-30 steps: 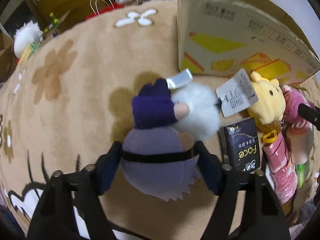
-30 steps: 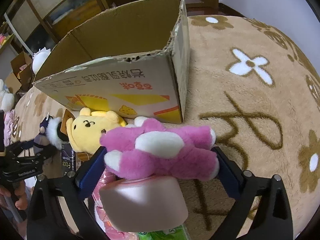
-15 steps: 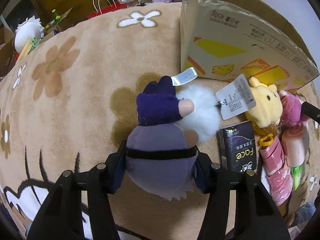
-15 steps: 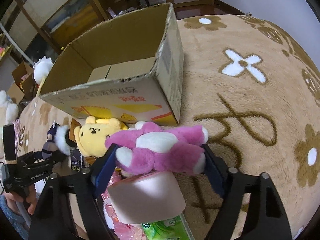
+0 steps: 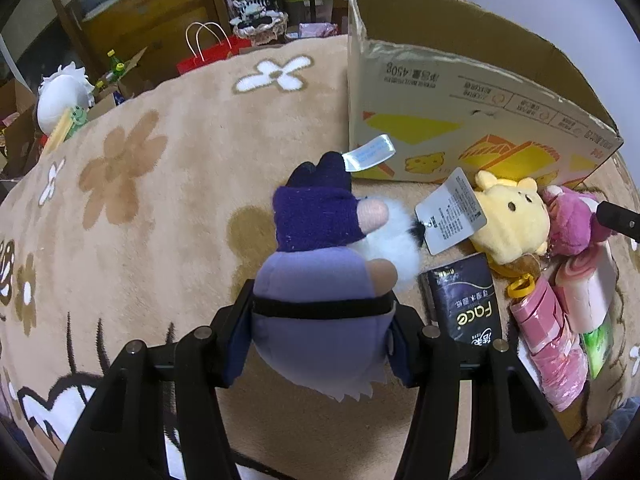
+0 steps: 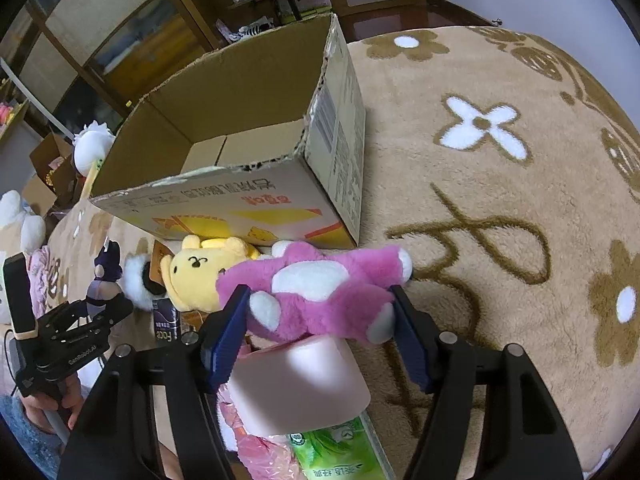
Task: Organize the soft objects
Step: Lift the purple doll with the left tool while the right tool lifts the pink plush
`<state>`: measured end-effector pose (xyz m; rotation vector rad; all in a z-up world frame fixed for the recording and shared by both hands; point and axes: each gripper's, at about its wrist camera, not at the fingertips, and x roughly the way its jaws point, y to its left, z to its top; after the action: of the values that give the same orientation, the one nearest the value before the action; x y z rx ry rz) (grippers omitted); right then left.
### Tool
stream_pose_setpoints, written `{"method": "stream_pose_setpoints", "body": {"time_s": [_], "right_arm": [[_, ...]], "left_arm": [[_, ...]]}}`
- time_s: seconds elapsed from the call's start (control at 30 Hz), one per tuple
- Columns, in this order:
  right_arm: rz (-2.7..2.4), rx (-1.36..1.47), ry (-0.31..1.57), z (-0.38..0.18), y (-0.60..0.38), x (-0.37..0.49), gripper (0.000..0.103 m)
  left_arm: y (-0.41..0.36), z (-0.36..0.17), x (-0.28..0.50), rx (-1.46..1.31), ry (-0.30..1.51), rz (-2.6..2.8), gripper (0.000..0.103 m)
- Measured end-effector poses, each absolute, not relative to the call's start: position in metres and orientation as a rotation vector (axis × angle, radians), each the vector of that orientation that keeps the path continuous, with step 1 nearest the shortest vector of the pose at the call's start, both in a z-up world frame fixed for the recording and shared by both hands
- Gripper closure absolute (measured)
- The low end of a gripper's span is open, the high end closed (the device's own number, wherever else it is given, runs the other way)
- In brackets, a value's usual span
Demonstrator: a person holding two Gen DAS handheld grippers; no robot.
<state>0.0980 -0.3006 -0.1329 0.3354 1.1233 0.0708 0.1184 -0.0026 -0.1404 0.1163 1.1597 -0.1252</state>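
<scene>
A purple plush doll [image 5: 312, 280] with white fluffy hair and a paper tag lies on the beige carpet, and my left gripper [image 5: 320, 320] is shut on its body. In the right wrist view a pink-and-white plush [image 6: 320, 280] sits between the pads of my right gripper [image 6: 318, 304]. Its jaws are closing and both pads touch the plush's sides. A yellow bear plush [image 6: 196, 276] lies just left of it, against the open cardboard box [image 6: 248, 128]. The left gripper [image 6: 100, 308] with the doll shows at the far left.
Beside the toys lie a black tissue pack [image 5: 466, 304], a pink wrapped pack [image 5: 548, 344], a pale pink roll [image 6: 296, 384] and a green pack [image 6: 340, 452]. Beyond the flowered carpet [image 6: 500, 200] are a red bag [image 5: 208, 52], a white plush [image 5: 64, 96] and shelves.
The left jaws have narrowed onto the purple doll's body. The right jaws have drawn in against the pink plush, and the box's inside has come into view.
</scene>
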Motion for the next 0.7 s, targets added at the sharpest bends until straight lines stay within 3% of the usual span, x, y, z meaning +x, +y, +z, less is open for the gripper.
{"method": "stream_pose_setpoints", "body": {"time_s": [0.27, 0.7], "right_arm": [[0.078, 0.319, 1.11, -0.124, -0.3, 0.096, 0.042], [0.061, 0.212, 1.067, -0.107, -0.288, 0.093, 0.042]], "left_arm": [[-0.004, -0.134, 0.113, 0.11, 1.128, -0.113, 0.048], [-0.012, -0.12, 0.105, 0.144, 1.05, -0.127, 0.047]]}}
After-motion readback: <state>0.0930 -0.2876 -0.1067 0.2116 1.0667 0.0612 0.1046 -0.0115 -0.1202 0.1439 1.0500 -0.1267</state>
